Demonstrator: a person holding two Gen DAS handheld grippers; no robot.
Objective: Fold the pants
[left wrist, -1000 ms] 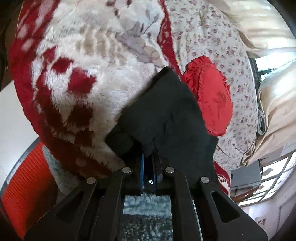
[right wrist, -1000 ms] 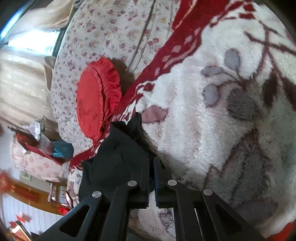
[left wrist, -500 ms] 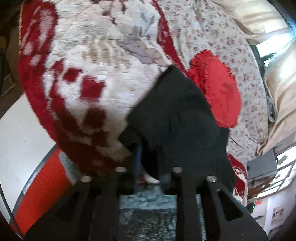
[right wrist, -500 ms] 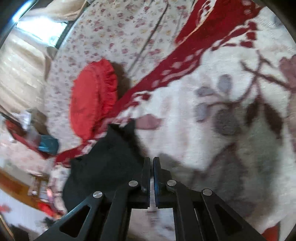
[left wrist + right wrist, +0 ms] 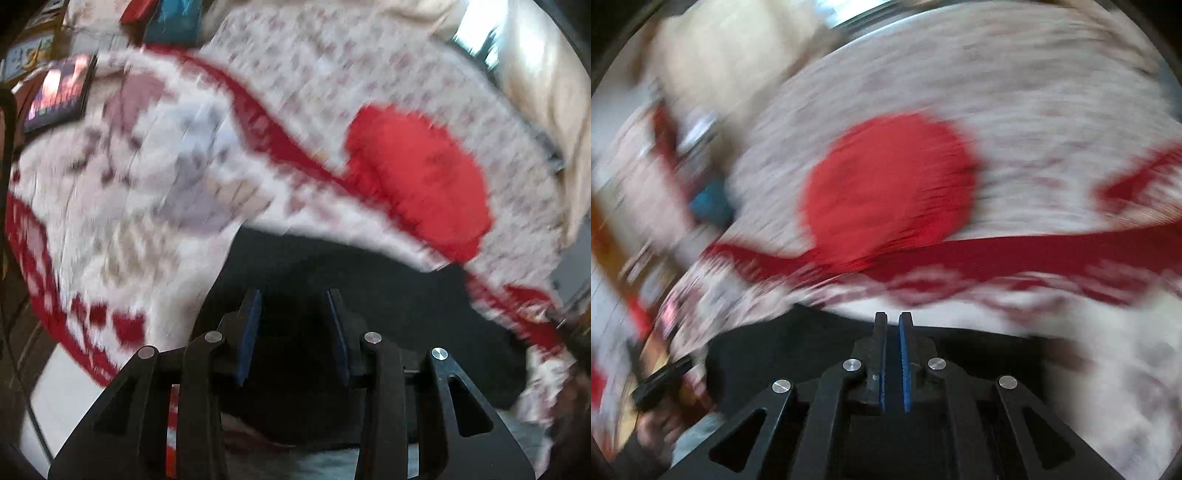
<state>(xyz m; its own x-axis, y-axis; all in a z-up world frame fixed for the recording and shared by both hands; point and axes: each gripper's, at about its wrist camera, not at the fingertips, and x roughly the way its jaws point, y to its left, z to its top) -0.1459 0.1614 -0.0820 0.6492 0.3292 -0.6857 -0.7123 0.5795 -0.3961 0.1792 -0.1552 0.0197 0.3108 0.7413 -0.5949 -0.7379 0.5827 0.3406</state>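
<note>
Both wrist views badly motion-blurred; detail limited

Left gripper (image 5: 293, 332): jaws part-way open, have just been opening. Dark cloth lies under and behind the gap, but the blue pads (image 5: 248, 334) press on nothing that can be made out. Judged released.

Right gripper (image 5: 893, 360): jaws all but closed, only a thin slit between the blue pads. No cloth seen in the slit from this view; judged empty.

Pants (image 5: 388, 295): black, lying low on the fluffy white-and-red blanket (image 5: 122, 206), directly ahead of and below both grippers. In the right wrist view the pants (image 5: 768, 354) show as a dark band across the bottom, running left to right. A red round cushion (image 5: 417, 177) sits beyond, on the floral cover (image 5: 332, 74), just past the blanket's red border.

Step in hand, as judged: a fold has been laid and both tools are clear of the cloth. To do it well: lift away without snagging the top layer, then check edges line up before the next grip. Any re-grip should take the full stack at a corner, not just the upper layer.

Orientation: from the left wrist view, the far edge of the pants runs slantwise across the frame, higher left, lower right. The long axis seems to lie crosswise to both grippers. Which end is the waistband cannot be told through the blur
</note>
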